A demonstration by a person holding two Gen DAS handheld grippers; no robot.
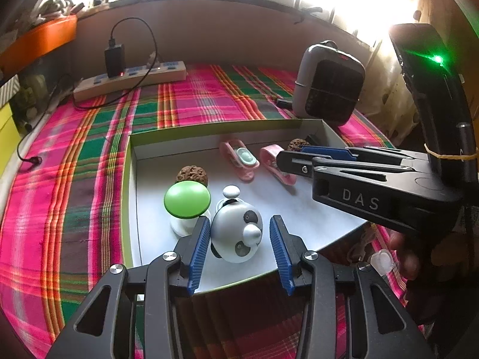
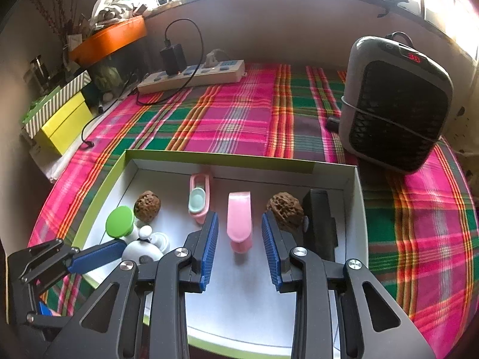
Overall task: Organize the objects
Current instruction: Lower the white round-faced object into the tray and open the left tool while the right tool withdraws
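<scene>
Left gripper [image 1: 238, 249] stands spread around the panda-faced toy [image 1: 236, 233] in the white tray [image 1: 134, 179], pads clear of its sides. Right gripper [image 2: 238, 249] is likewise spread, straddling the pink clip [image 2: 239, 221] without touching it. From the panda, a green-capped toy [image 1: 187, 199] sits at ten o'clock, a walnut [image 1: 191, 174] beyond it; a second walnut [image 2: 283, 209] lies at two o'clock from the clip.

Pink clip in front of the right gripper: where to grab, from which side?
Take the pink clip across its long flat sides, mid-body, from above. It lies lengthwise along the right gripper axis, with space either side; the walnut sits close on the right.
</scene>
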